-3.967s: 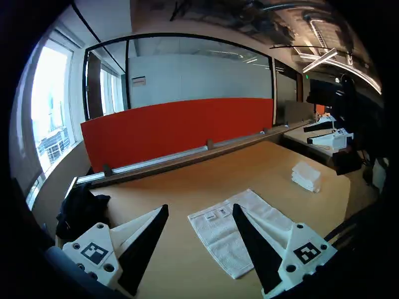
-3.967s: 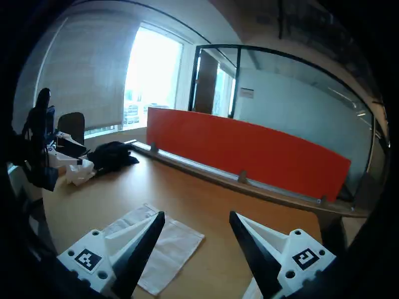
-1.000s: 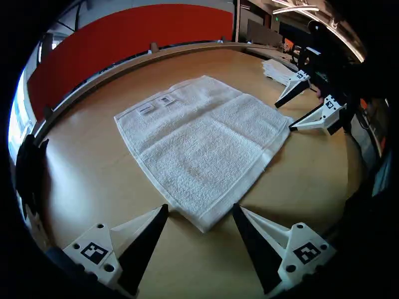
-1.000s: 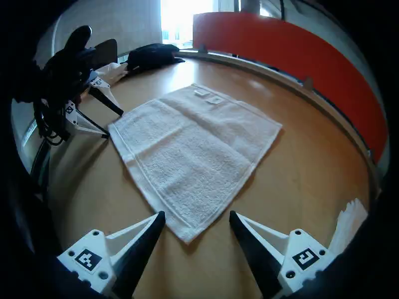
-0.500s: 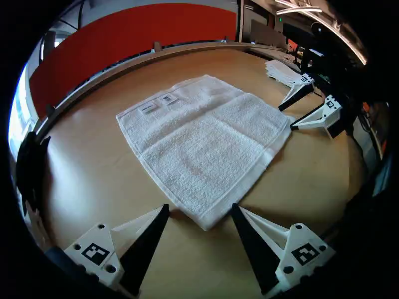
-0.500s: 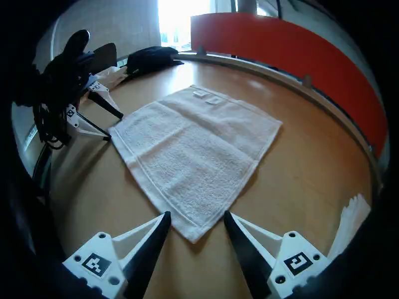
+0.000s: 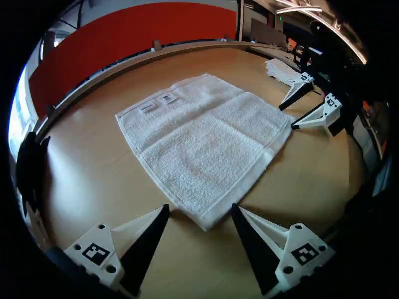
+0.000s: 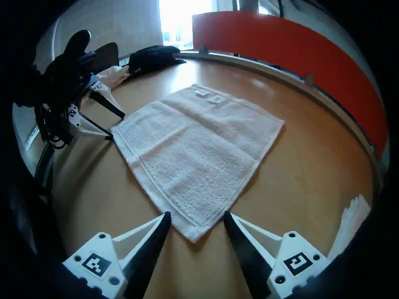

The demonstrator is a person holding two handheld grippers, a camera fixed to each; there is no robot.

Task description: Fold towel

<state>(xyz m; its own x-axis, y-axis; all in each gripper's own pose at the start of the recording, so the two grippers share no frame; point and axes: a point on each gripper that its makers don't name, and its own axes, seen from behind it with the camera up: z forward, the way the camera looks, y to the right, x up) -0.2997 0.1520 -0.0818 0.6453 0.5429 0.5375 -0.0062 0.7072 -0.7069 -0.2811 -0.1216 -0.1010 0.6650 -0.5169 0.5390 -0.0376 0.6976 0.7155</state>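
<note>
A white towel (image 7: 204, 139) lies spread flat on the wooden table (image 7: 85, 164), two small labels near its far edge. My left gripper (image 7: 199, 208) is open and low over the table, the towel's near corner lying between its fingers, untouched. In the right gripper view the same towel (image 8: 199, 144) points another corner at my right gripper (image 8: 196, 215), which is open with that corner between its fingers. The right gripper (image 7: 287, 118) also appears at the towel's right corner in the left gripper view. The left gripper (image 8: 117, 127) sits at the towel's left corner in the right gripper view.
A stack of folded white towels (image 7: 284, 70) rests near the table's far right edge, and shows again as a stack (image 8: 351, 219). A black bundle (image 8: 152, 55) lies by the red partition (image 8: 299, 55). Dark-gloved hands (image 8: 60, 84) hold the grippers.
Over four seconds both grippers dropped from looking across the room to the towel's corners. In the last second the right gripper's fingers narrowed a little; the left hardly moved.
</note>
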